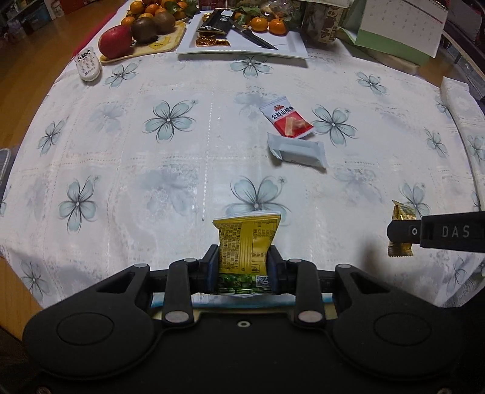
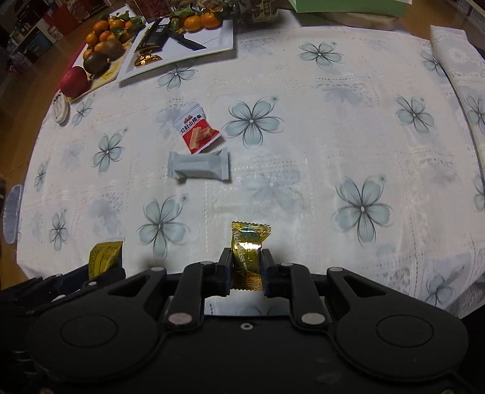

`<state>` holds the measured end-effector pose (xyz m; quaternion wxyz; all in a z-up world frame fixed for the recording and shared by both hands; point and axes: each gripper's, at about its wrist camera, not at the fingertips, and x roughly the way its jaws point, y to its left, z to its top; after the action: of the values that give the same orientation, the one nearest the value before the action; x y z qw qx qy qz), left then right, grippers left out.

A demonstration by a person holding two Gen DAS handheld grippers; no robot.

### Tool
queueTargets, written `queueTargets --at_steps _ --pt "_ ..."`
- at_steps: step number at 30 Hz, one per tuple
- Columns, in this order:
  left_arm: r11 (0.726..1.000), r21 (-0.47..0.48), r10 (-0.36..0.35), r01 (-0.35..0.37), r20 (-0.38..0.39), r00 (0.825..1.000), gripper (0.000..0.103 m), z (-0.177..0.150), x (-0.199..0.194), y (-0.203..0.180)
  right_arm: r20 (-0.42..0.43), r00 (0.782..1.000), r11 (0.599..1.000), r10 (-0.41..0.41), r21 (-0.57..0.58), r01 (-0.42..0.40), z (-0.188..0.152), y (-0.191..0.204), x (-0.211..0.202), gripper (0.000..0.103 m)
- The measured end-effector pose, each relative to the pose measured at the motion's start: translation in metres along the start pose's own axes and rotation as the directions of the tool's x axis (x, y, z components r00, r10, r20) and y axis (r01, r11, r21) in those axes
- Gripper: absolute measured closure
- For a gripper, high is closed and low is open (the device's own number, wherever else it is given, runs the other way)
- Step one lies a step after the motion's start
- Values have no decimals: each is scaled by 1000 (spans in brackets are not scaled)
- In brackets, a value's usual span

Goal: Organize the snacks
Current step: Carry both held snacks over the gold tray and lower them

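My left gripper [image 1: 244, 260] is shut on a yellow-and-green snack packet [image 1: 245, 239], held above the near part of the table. My right gripper [image 2: 247, 266] is shut on a gold-wrapped candy [image 2: 247, 251]; in the left wrist view it shows at the right edge [image 1: 403, 236] with the candy [image 1: 401, 212]. The yellow packet shows in the right wrist view [image 2: 104, 257] at lower left. A red-and-white snack packet [image 1: 286, 118] [image 2: 197, 127] and a pale grey wrapped bar [image 1: 297, 150] [image 2: 198, 166] lie side by side mid-table.
A white rectangular plate [image 1: 291, 45] at the back holds dark packets, gold candies, a knife [image 1: 254, 36] and mandarins. A board with kiwis and a red apple [image 1: 116, 41] stands to its left, beside a white remote [image 1: 88, 65]. A calendar [image 1: 403, 24] stands at the back right.
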<state>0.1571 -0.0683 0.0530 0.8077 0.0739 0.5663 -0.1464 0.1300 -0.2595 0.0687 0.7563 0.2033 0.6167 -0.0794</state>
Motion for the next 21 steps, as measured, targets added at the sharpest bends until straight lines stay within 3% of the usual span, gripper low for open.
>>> queueTargets --at_steps 4,11,21 --pt "1000 -2 -3 3 8 1000 62 -32 -22 -7 44 999 1000 0 8 -1 -47 -6 -24 84" --pt "1000 -7 -11 11 4 1000 62 -82 -43 -20 26 998 998 51 45 -52 -118 -21 -44 83" --pt "999 -33 -4 3 -17 1000 62 -126 -48 -34 4 1000 997 22 69 -23 -172 -32 -51 83"
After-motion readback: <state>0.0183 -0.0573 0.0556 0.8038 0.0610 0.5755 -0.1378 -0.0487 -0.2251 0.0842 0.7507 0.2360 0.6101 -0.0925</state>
